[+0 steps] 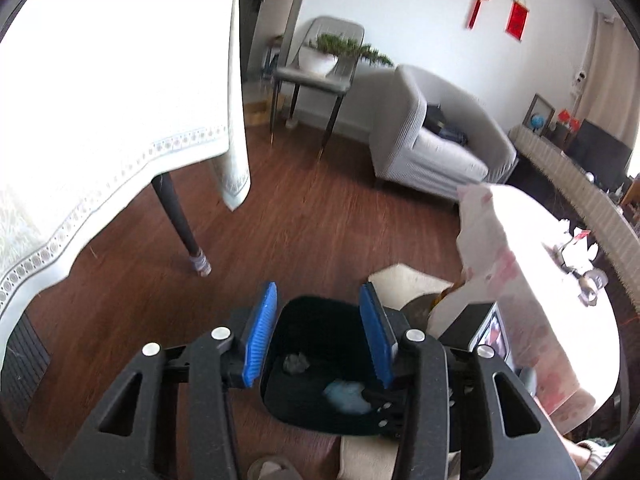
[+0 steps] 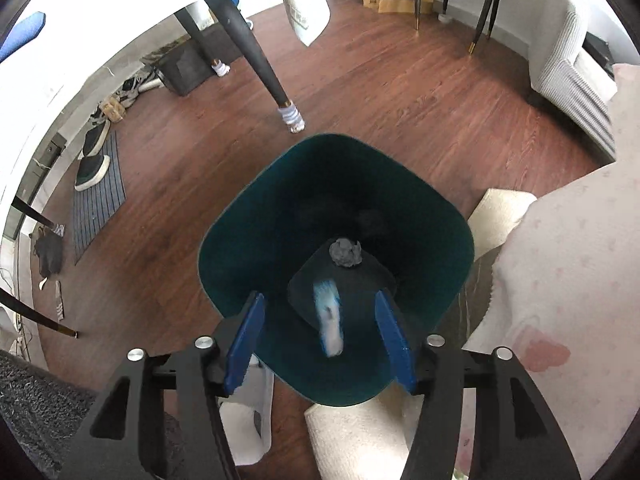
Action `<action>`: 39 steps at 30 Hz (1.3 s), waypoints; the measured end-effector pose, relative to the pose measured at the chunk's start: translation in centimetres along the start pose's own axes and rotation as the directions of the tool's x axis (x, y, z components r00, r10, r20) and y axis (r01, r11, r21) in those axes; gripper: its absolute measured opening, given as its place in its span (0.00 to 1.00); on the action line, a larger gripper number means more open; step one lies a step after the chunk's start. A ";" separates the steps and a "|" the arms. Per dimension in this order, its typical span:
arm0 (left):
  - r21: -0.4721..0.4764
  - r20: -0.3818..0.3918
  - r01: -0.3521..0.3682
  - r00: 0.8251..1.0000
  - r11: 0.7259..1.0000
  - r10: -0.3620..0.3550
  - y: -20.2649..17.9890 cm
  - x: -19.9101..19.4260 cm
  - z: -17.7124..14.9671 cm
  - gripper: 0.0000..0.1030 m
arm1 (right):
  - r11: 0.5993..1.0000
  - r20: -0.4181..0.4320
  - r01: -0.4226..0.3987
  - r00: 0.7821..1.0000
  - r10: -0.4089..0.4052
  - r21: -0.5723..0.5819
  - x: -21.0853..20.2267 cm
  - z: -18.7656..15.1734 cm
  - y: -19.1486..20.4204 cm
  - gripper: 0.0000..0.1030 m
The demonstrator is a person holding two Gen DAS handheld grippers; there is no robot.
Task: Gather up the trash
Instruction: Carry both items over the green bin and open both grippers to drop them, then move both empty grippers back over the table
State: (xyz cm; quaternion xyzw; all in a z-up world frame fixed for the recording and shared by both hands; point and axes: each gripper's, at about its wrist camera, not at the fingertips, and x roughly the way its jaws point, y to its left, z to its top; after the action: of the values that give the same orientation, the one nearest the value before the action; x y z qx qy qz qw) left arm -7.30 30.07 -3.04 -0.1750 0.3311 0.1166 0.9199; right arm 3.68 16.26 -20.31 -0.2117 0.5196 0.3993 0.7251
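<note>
A dark teal trash bin (image 2: 280, 200) stands on the wooden floor, straight below my right gripper (image 2: 320, 296). That gripper is open, its blue pads wide apart over the bin's mouth. A crumpled grey ball (image 2: 346, 253) lies on the bin's bottom. A light blue and white scrap (image 2: 329, 320) shows blurred inside the bin, between the pads and touching neither. In the left wrist view my left gripper (image 1: 318, 300) is open with nothing between its pads, above the same bin (image 1: 320, 332). The grey ball (image 1: 295, 362) and the pale blue scrap (image 1: 346, 396) show inside.
A table under a white cloth (image 1: 100, 100) stands to the left, its dark leg (image 2: 256, 52) near the bin. A pink-patterned cloth (image 2: 560, 280) hangs close on the right. A grey armchair (image 1: 432, 136) and a chair (image 1: 316, 68) stand farther back. Shoes on a striped mat (image 2: 96, 196) lie at the left.
</note>
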 end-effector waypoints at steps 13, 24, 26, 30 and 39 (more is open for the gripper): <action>0.030 0.084 0.071 0.994 0.997 -0.073 -3.1 -2.1 1.9 0.44 | 0.994 0.128 -0.105 0.986 0.106 -0.015 -6.4 -0.1 0.2 0.57; 0.060 0.136 0.146 0.979 0.987 -0.153 -8.0 -3.2 3.0 0.46 | 0.994 0.308 -0.089 0.945 0.105 -0.063 -15.9 -1.9 -0.8 0.57; 0.072 0.134 0.159 0.977 0.985 -0.168 -9.1 -3.0 3.0 0.47 | 0.995 0.326 -0.086 0.940 0.099 -0.054 -17.1 -2.4 -1.5 0.57; 0.089 0.126 0.173 0.975 0.981 -0.183 -10.9 -2.4 2.8 0.48 | 0.997 0.357 -0.066 0.931 0.072 -0.027 -19.2 -3.6 -3.5 0.57; 0.155 0.089 0.226 0.966 0.962 -0.242 -17.0 -0.8 2.2 0.57 | 0.999 0.411 -0.003 0.911 -0.015 0.043 -23.1 -6.6 -8.3 0.57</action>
State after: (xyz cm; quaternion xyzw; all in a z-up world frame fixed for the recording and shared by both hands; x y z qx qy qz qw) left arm -1.08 15.35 3.22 -0.1396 0.2657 -0.0080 0.9539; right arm 3.24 -1.71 -2.36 -0.1089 0.3632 0.4217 0.8237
